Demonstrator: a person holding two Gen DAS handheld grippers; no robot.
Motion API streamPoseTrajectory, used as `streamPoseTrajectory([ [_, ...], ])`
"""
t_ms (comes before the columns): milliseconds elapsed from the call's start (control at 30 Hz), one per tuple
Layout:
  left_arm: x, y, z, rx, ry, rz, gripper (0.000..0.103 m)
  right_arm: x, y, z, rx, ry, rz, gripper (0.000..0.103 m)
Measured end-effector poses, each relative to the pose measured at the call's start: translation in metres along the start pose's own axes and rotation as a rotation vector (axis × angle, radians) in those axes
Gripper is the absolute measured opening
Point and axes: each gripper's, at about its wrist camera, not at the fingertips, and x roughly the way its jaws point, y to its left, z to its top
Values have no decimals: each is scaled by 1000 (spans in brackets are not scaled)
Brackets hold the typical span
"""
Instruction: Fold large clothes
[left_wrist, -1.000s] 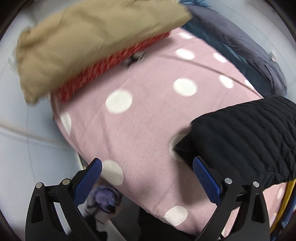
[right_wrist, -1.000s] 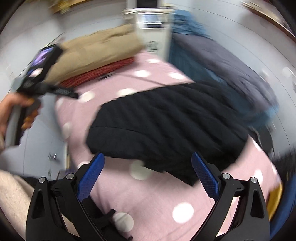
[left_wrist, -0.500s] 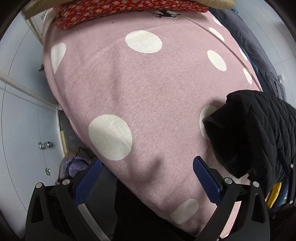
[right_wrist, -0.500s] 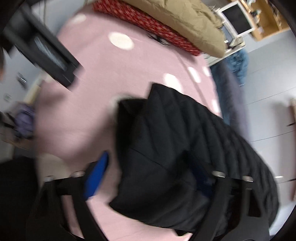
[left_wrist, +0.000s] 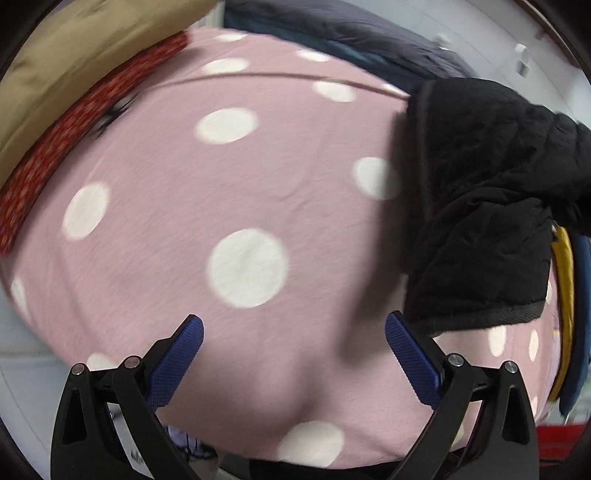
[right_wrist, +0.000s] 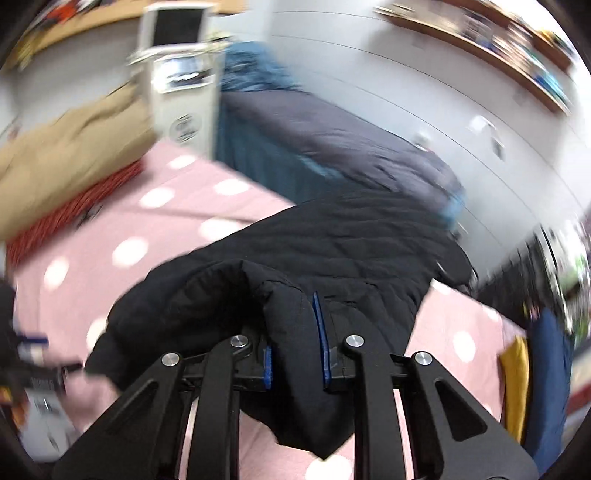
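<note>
In the left wrist view the left gripper (left_wrist: 293, 349) hovers with its jaws spread wide and nothing between them, over the pink polka-dot bedspread (left_wrist: 236, 184) near the bed's near edge. The black quilted jacket (left_wrist: 480, 206) lies bunched to its right, toward the bed's right edge, its bound hem just beside the right-hand blue pad, though whether they touch is unclear. In the right wrist view the right gripper (right_wrist: 295, 339) is clamped on a thick fold of the jacket (right_wrist: 332, 251), whose bulk runs away from the fingers toward the far right corner of the bed. The right hand is therefore the nearer one, already on the garment; the left would probably have to travel rightward to take a free edge.
</note>
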Motion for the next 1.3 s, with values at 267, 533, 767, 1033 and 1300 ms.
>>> streamPoseTrajectory([
  [267, -20, -85, -3, 322, -70, -204, 97, -9, -89, 8, 237, -13, -91, 18],
  [533, 2, -158, -19, 564, -103, -167, 97, 1, -101, -2, 255, 32, -46, 18],
  [767, 43, -143, 41, 308, -58, -125, 9, -19, -101, -16, 167, 12, -16, 18],
  [1033, -137, -115, 67, 325, -373, -196, 5, -142, -123, -39, 125, -194, 83, 12],
  [1300, -379, -151, 94, 482, -922, -248, 5, -315, -166, -8, 161, -553, 212, 10],
])
